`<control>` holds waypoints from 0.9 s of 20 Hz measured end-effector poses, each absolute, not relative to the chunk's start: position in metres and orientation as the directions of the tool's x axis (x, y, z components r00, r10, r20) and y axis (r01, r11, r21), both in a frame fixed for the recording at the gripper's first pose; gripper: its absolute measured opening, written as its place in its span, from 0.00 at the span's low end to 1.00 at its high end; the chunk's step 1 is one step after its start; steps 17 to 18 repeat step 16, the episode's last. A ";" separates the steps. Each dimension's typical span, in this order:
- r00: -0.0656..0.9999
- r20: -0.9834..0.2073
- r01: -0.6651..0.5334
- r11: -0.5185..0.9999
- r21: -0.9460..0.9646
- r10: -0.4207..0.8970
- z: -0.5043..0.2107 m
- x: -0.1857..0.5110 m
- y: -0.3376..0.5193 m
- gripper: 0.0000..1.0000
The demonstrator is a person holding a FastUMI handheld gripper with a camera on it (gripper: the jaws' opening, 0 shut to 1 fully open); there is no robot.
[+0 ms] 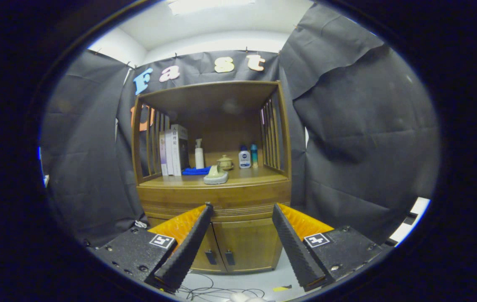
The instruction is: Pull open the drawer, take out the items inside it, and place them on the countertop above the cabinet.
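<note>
The wooden cabinet (217, 201) stands well beyond the gripper (241, 206), whose fingers are spread wide and hold nothing. Its drawer (215, 200), a broad closed band with a grooved lower edge, runs level crosswise under the countertop (246, 176), above two doors (238, 245).

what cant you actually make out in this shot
- Gripper view: what the drawer holds; its closed front hides the inside.
- Whether the open gripper touches the drawer front; its fingers stand apart against it, depth unclear.
- Contents behind the lower doors, which are closed.
- Small items on the countertop, such as the bottles: too small for detail.
</note>
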State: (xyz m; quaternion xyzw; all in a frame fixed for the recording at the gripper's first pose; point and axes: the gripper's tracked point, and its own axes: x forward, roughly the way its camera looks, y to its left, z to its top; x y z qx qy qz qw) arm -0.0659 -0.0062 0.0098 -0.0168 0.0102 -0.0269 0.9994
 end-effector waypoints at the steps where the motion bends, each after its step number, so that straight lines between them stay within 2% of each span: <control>1: 0.999 -0.022 0.047 0.998 -0.040 -0.048 0.010 -0.075 -0.005 0.97; 6: 0.999 -0.037 0.010 0.999 -0.051 -0.012 0.011 -0.107 0.006 0.97; 18: 0.999 -0.045 -0.013 0.999 -0.047 0.011 0.016 -0.118 0.011 0.97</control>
